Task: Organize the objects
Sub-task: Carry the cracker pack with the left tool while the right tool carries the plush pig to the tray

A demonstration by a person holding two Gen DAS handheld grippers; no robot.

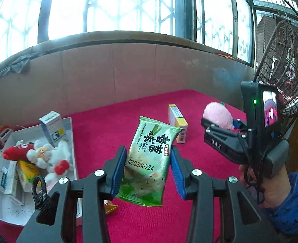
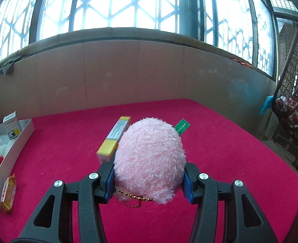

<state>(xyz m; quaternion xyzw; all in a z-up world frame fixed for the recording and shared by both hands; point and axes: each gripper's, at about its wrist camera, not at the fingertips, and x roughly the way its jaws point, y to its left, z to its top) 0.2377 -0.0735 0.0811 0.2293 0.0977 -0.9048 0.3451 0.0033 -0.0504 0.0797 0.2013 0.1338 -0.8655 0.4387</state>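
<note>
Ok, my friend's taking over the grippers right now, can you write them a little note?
Left gripper: shut on the green snack packet, lifted.
Right gripper: shut on the fluffy pink plush ball, lifted.
White cardboard tray at left already holds plush toys and small boxes.
Left to do: the yellow-and-white box lies on the red cloth; an orange packet lies beside the tray.

Green snack packet [image 1: 147, 162], fluffy pink plush [image 2: 151, 158], crimson tablecloth [image 2: 220, 151], yellow-white box [image 1: 178, 121]

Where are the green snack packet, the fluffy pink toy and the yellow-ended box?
green snack packet [image 1: 149, 162], left wrist view, middle of its printed front.
fluffy pink toy [image 2: 150, 158], right wrist view, middle of its fur.
yellow-ended box [image 2: 106, 151], right wrist view, near yellow end.
</note>
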